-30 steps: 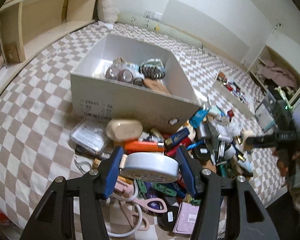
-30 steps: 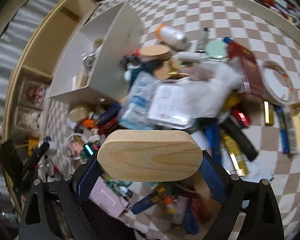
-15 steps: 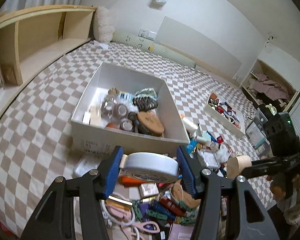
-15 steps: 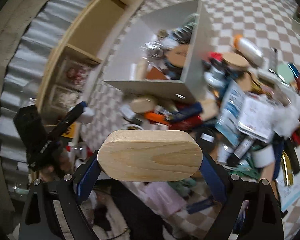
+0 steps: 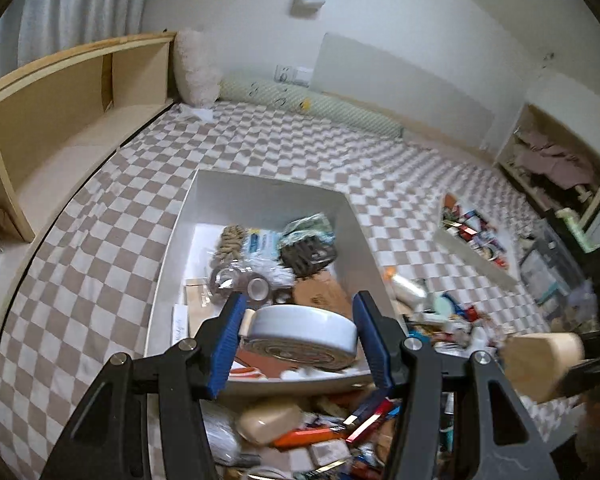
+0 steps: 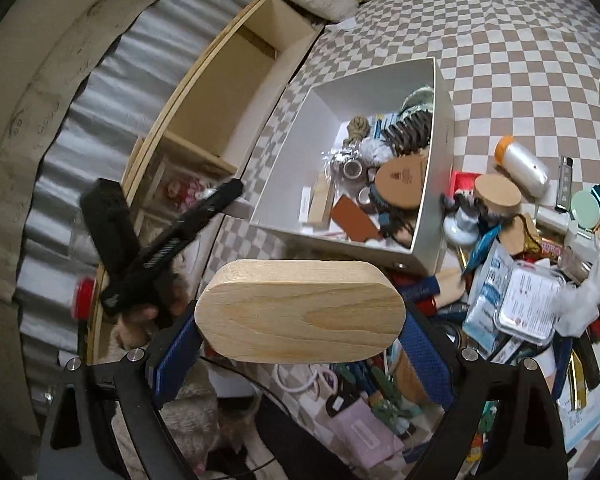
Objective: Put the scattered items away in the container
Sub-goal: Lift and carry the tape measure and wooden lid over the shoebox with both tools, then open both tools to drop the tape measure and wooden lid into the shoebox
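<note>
My left gripper [image 5: 300, 344] is shut on a round white tape roll [image 5: 302, 334], held above the near wall of the white box [image 5: 172, 240]. That box [image 6: 288, 152] on the checkered bed holds tape rolls, a brown hair claw, a leather disc and other bits. My right gripper [image 6: 300, 320] is shut on an oval wooden block [image 6: 300, 310], raised over the scattered pile [image 6: 520, 300] near the box's front corner. The block [image 5: 540, 364] also shows at the right edge of the left wrist view. The left gripper [image 6: 220, 196] appears dark at the left of the right wrist view.
A wooden shelf unit [image 5: 60, 120] runs along the bed's left side. A second tray [image 5: 472, 240] of small items lies further right on the checkered cover [image 5: 300, 152]. Pillows [image 5: 196, 68] sit at the head. A white bottle [image 6: 524, 164] with an orange cap lies beside the box.
Both grippers have risen with their loads. The left one has carried the tape roll from over the pile to above the box's near wall. The right one has swung toward the box.
</note>
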The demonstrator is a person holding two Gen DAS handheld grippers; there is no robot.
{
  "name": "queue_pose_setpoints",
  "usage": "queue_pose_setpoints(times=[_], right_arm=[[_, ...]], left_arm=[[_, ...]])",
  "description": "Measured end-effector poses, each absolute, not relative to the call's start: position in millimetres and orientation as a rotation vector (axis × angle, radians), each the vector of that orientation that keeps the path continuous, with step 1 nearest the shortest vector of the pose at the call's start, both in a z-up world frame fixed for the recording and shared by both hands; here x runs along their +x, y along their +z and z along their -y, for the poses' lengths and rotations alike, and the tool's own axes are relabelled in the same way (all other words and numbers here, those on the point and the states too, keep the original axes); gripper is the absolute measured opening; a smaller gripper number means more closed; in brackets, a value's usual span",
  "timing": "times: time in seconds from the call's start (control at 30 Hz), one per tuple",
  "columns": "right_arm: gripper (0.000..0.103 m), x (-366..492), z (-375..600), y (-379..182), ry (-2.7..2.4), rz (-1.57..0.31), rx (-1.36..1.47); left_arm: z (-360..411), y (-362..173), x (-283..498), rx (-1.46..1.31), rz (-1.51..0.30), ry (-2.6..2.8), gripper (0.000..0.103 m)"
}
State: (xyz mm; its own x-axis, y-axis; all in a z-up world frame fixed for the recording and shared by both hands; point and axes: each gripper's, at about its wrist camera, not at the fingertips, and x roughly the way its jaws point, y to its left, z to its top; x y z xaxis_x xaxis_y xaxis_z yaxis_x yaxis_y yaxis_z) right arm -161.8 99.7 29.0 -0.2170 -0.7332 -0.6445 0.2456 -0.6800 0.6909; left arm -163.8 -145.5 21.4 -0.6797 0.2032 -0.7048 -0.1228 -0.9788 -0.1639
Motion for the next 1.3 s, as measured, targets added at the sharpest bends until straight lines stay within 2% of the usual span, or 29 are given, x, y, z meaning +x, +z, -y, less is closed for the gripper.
queue_pose_setpoints(times=[0.4, 0.9, 0.97, 1.0, 1.03, 1.3], right_arm=[[0.094, -203.4, -101.0, 21.1, -2.005, 0.651, 1.427], [0.094, -248.9, -63.0, -3.5, -1.963, 0.639, 1.507], [0.094, -253.5, -58.0, -8.3, -1.952, 0.649, 1.524], [0.094, -255.2, -56.2, -9.8, -1.948, 0.653, 1.53], [0.094, -257.2, -53.8, -11.1, -1.945, 0.655, 1.535], [0.094, -273.2, -29.6, -29.2, -1.932, 0.62, 1.596]], left_arm=[[164.5, -43.2, -223.8, -1.457, 0.123, 2.653, 0.055], [165.7, -72.9, -240.3, -1.602, -0.046, 2.608, 0.055], [167.2, -71.7, -240.8, -1.598, -0.037, 2.616, 0.064], [168.7, -70.0, -240.5, -1.589, -0.034, 2.633, 0.082], [170.3, -67.0, -239.6, -1.567, -0.021, 2.647, 0.086], [184.4, -39.0, -221.9, -1.432, 0.034, 2.74, 0.087]])
